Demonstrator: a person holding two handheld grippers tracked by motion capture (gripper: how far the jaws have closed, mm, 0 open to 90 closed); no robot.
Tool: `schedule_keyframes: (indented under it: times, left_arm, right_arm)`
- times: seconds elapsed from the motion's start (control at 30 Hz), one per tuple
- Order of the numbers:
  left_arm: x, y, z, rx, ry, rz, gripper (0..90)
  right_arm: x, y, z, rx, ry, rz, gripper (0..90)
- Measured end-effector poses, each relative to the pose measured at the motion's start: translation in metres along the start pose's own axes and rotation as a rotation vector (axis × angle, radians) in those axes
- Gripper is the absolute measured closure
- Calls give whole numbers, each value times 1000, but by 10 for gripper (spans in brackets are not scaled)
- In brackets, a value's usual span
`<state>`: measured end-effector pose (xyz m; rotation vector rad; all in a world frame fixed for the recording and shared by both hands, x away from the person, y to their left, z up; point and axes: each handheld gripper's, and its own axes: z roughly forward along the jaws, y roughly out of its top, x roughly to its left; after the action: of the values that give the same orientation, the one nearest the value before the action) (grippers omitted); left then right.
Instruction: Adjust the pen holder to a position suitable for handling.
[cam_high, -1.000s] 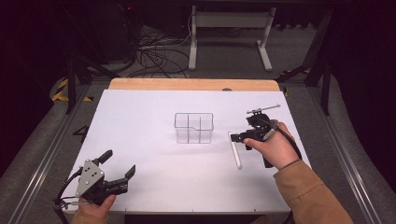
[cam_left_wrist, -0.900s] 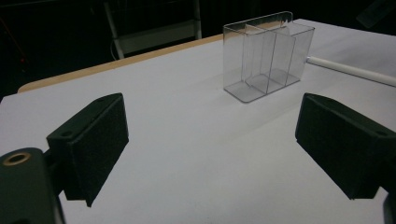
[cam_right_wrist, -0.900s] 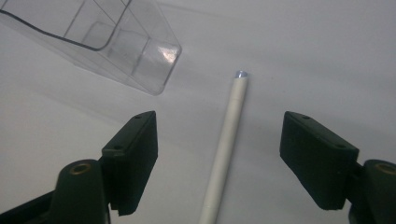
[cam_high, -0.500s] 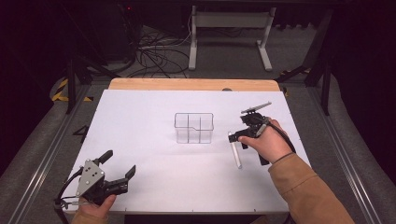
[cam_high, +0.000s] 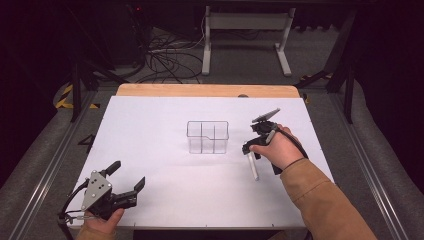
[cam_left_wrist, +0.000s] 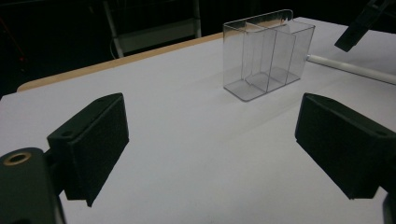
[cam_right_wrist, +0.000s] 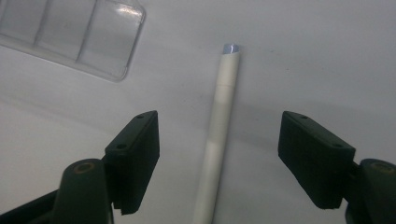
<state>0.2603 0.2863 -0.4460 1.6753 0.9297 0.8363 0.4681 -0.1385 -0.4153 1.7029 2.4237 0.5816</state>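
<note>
R gripper (cam_high: 248, 150) over white pen (cam_high: 253, 166), jaws wide, pen lying between them untouched.

Pen lies flat on the white table (cam_high: 150, 125), right of centre; long axis runs near–far w/ slight tilt, near end angled a bit right. In the right gripper view its blue-grey tip (cam_right_wrist: 230, 48) points away from the jaws. Clear box (cam_high: 208, 137), 3 compartments, stands upright just left of the pen's far end, apart from it; nothing blocks the pen. Pen is slim, plain white, faint seam near tip. L gripper (cam_high: 126, 179) sits at near-left corner, jaws wide, nothing in them, well apart from pen.
</note>
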Motion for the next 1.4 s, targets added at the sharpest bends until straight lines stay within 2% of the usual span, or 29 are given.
schedule_keyframes:
  times: [0.3, 0.47, 0.63, 0.73, 0.87, 1.07, 1.4]
  left_arm:
    - [0, 0, 0, -2, 1, -3, 104]
    - [0, 0, 0, -1, 2, -2, 104]
    - [1, 0, 0, 1, 1, -1, 104]
    - [1, 0, 0, 4, 1, 1, 104]
    - [1, 0, 0, 0, 1, 1, 104]
    - [1, 0, 0, 2, 1, 2, 104]
    - [1, 0, 0, 3, 2, 3, 104]
  right_arm:
    - [2, 4, 5, 3, -10, 2, 328]
    - [1, 6, 9, -6, -17, 15, 419]
    - [2, 7, 15, 24, -25, 27, 524]
    - [5, 7, 18, 39, -45, 45, 586]
    - [9, 8, 23, 46, -70, 45, 653]
    - [11, 9, 28, 65, -103, 59, 711]
    - [13, 10, 33, 84, -131, 77, 791]
